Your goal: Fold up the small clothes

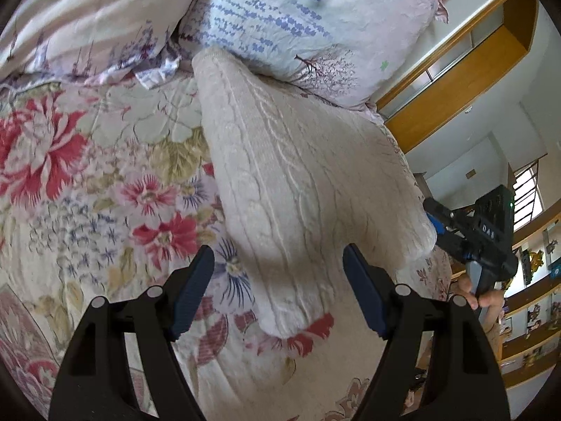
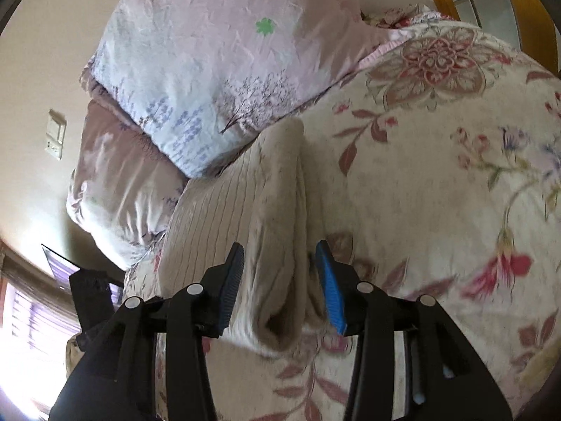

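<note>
A cream cable-knit garment [image 1: 298, 182], folded into a thick oblong bundle, lies on a bed covered by a quilted bedspread printed with red and pink flowers [image 1: 87, 182]. Its far end rests against a pale pillow printed with lavender sprigs and a small tree [image 1: 298, 17], and a second pinkish pillow [image 1: 87, 17] sits beside that one.

In the left wrist view, the left gripper [image 1: 278, 287] hovers over the near end of the garment with its dark blue fingers [image 1: 191, 291] spread wide, one on each side of the knit, holding nothing. At the right edge of this view the other black gripper and the person's hand on its handle [image 1: 480, 298] appear beside the garment's corner.

In the right wrist view, the right gripper [image 2: 280, 284] straddles the folded edge of the same garment [image 2: 245, 203], where the layers form a rolled opening. Its blue fingers [image 2: 331, 287] stand apart on either side of the edge; whether either finger touches the cloth cannot be told. A wall with a light switch plate [image 2: 56, 133] rises behind the pillows.
</note>
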### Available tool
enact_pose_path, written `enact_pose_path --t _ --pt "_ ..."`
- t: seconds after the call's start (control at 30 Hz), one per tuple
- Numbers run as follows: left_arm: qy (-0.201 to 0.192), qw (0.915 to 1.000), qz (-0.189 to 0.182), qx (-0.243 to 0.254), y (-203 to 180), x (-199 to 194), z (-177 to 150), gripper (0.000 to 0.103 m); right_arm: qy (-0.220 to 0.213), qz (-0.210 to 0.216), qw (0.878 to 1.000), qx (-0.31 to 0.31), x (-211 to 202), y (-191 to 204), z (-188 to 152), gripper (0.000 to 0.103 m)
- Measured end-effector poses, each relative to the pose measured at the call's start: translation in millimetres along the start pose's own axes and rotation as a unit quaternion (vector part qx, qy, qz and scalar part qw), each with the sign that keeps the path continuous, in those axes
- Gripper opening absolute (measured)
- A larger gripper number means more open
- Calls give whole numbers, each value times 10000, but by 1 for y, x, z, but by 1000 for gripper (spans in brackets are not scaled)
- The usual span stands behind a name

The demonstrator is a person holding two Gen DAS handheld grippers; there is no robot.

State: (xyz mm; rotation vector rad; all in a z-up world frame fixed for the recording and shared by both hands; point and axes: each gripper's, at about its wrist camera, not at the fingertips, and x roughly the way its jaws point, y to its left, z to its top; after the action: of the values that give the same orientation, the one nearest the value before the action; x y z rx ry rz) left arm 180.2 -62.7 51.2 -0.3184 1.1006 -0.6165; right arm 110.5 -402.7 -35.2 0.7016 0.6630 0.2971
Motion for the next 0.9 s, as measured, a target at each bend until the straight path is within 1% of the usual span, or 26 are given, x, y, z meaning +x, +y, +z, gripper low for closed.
enact_pose_path --t 0.07,0.17,0.2,0.27,0.3,0.33,0.4,0.43,0.5,0.57,0.63,0.67,0.73,0.8,0.9 --pt "68 9999 -64 -99 1 1 -4 73 25 46 10000 -39 0 2 -5 45" --pt "141 9996 -122 -190 2 3 -10 67 47 136 9998 -131 0 8 -12 45" --pt "167 9995 -144 -219 3 4 -12 63 50 143 9997 -196 0 10 -14 44" --pt "210 9993 -181 -244 3 6 -14 58 70 30 9992 -381 2 16 -18 44" --pt "228 9992 -213 -254 3 6 -15 53 83 -33 9989 -451 3 18 -20 38" --pt "247 9990 -266 -267 3 7 -16 50 92 -91 9986 -515 5 20 -21 34" --pt "257 9988 -311 -289 3 9 -17 40 56 -232 9978 -614 7 21 -22 13" --pt "255 9987 -323 -287 2 10 -16 37 46 -223 9977 -632 7 22 -22 13" --pt "226 9989 -324 -264 1 10 -14 23 -133 -332 9968 -718 1 27 -19 11" --pt "159 9986 -424 -266 3 4 -13 19 -419 -331 9948 -867 -12 37 -15 10" --pt "14 9980 -588 -229 3 -4 -14 17 -723 -332 9911 -1070 -26 50 -13 9" --pt "-39 9978 -640 -183 4 -8 -16 17 -796 -385 9892 -1171 -29 55 -13 9" --pt "-49 9976 -683 -121 6 -13 -21 16 -835 -624 9847 -1396 -30 60 -16 9" --pt "39 9973 -716 -178 13 -9 -25 15 -609 -1017 9830 -1399 -17 49 -20 9" --pt "145 9969 -714 -284 21 -1 -30 15 -286 -1283 9852 -1099 -2 23 -25 9"
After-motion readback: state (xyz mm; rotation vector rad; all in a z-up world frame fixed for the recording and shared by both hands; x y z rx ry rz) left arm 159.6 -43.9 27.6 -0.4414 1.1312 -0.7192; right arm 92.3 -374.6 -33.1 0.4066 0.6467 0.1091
